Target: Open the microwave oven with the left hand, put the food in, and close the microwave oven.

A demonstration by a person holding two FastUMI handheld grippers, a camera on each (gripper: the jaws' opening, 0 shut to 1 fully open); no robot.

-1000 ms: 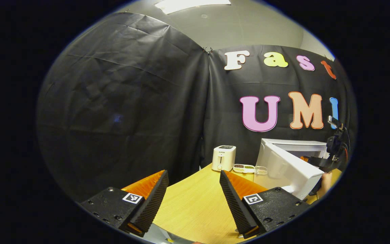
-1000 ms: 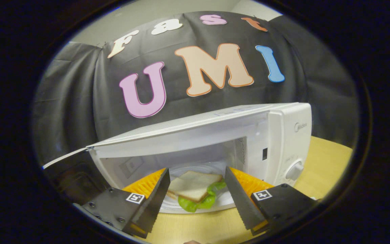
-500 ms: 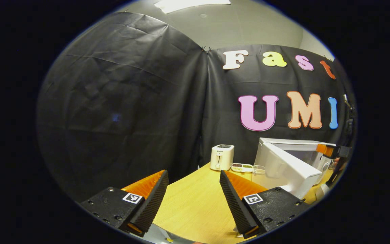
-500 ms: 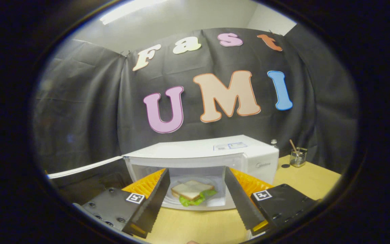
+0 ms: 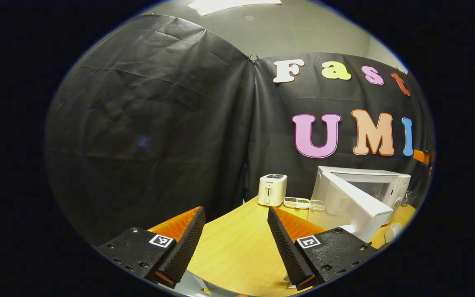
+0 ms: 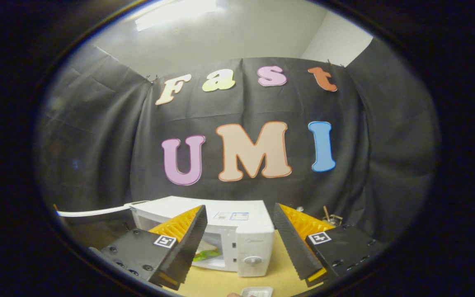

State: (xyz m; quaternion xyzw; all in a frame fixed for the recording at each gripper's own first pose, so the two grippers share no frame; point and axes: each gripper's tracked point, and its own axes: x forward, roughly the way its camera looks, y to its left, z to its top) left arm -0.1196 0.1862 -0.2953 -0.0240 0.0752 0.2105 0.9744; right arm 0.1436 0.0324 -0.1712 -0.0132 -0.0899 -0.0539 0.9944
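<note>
The white box-shaped microwave oven (image 6: 237, 243) stands on the pale wooden counter (image 5: 237, 247) with its white door (image 5: 355, 204) swung wide, and the sandwich of white bread and green lettuce (image 6: 204, 255) lies inside. The food step looks done; closing is left. The left hand-held gripper (image 5: 234, 241) and right hand-held gripper (image 6: 239, 243) both gape empty. Next, the left one should likely reach the door's outer face and push it shut.
</note>
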